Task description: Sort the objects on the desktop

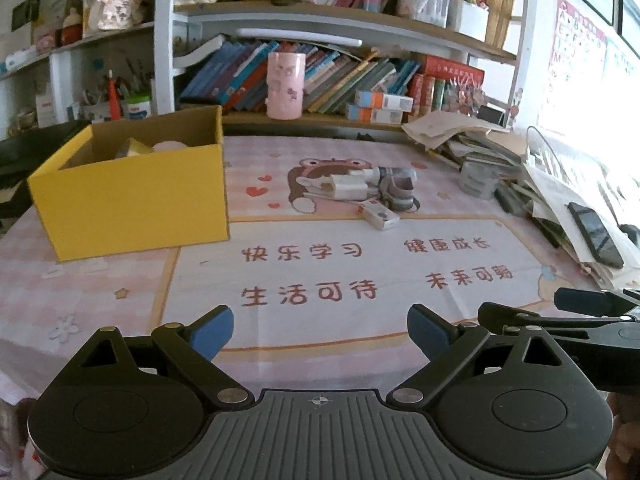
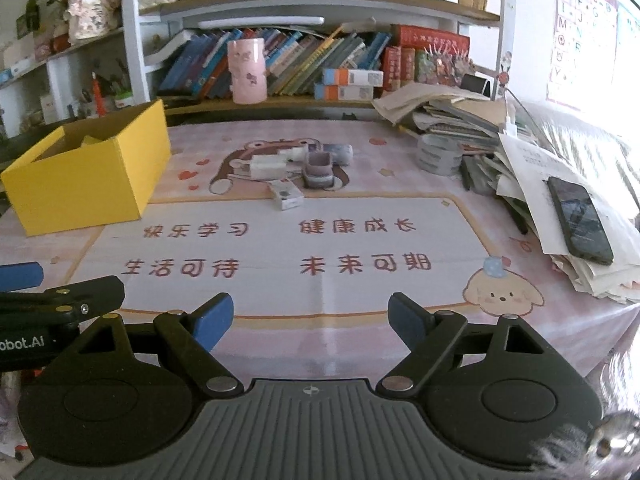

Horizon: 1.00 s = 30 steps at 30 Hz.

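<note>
While both grippers gape, the small box (image 1: 379, 213) lies diagonally

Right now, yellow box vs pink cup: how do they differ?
The yellow box is squat, square-cornered and plain; the pink cup is a tall cylinder with printed figures. The yellow box sits on the desk mat to the left, open-topped with items inside; the pink cup stands further back on the shelf ledge in front of the books, contents not visible. Both stand upright, and no claw touches either.
</note>
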Motion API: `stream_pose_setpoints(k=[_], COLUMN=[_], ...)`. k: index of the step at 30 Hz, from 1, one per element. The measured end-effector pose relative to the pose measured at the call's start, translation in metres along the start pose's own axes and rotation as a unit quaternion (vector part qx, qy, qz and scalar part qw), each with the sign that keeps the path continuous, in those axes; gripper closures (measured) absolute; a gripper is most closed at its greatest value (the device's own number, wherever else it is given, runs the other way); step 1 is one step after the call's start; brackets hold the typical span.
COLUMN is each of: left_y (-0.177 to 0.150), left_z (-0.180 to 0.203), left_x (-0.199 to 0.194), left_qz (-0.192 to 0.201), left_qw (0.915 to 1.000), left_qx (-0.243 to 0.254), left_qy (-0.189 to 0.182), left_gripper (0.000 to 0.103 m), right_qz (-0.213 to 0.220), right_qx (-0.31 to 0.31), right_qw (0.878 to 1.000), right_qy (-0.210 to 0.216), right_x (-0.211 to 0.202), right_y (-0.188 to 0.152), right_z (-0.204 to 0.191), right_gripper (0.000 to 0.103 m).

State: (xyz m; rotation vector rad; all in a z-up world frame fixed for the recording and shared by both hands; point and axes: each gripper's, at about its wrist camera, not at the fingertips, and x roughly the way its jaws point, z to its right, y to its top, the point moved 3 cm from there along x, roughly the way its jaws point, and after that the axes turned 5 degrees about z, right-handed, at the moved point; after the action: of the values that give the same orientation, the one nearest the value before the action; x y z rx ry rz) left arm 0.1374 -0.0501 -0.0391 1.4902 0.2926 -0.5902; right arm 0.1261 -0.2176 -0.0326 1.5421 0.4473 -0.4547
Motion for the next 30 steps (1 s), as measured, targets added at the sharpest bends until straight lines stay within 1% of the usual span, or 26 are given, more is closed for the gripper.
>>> stream_pose_setpoints(k=[7, 14, 21, 30], left_y=[0.014, 0.030, 0.040, 0.049], left_z=[0.016, 0.032, 0.046, 0.054], left_x=[0.025, 0.055, 0.077, 0.097], left_qz=[-0.004, -0.004, -0.017, -0.027], left_qw=[1.0000, 1.0000, 0.9995, 0.9975], left_qx=[0.002, -0.003, -0.009, -0.017], left_qy=[-0.005, 0.003, 0.023, 0.063], left_gripper=[0.007, 0.007, 0.007, 0.007], right_qz=[-0.006, -0.011, -0.024, -0.032], right_qx=[-0.013, -0.019, -0.012, -0.013], right_qw=[1.000, 1.000, 0.999, 0.997], right_qy=[0.013, 0.017, 0.034, 0.067], right_x=[0.025, 0.055, 0.082, 0.114], right_y=[0.018, 0.037, 0.050, 0.065], right_z=[0.016, 0.040, 0.062, 0.074], right_gripper=[0.020, 0.020, 0.020, 0.020])
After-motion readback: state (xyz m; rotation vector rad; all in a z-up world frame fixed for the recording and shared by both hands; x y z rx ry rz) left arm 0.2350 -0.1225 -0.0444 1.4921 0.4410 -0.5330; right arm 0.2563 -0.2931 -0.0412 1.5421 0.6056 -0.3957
